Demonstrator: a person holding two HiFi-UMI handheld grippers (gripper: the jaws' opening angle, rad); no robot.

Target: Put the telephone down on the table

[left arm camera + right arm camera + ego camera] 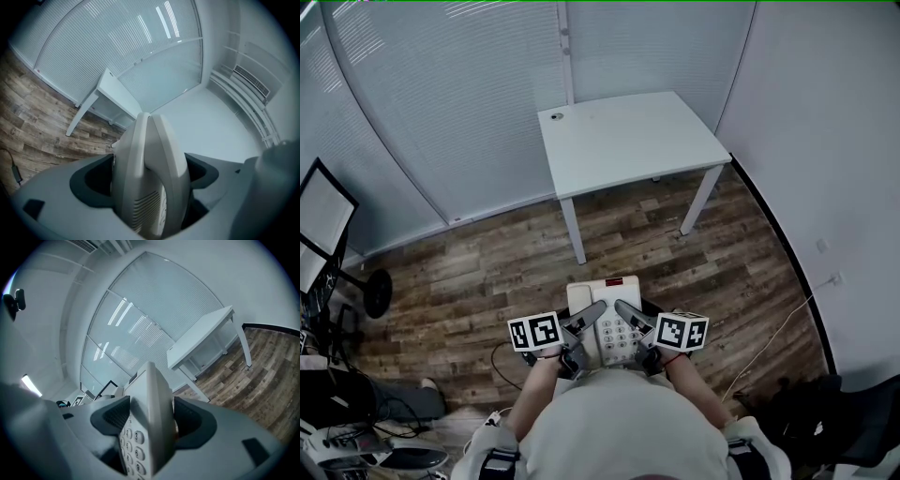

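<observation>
while both grippers are held close in front of the person, the left gripper [592,314] is pinched tight on the left side of the white telephone [617,292]. the right gripper [626,312] is pinched tight on its right side, by the buttons. the telephone is up in the air over the wood floor [487,272]. the white table [628,141] stands well apart, further ahead.

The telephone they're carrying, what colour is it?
The telephone is off-white with a red strip at its far edge; head view shows it best.
</observation>
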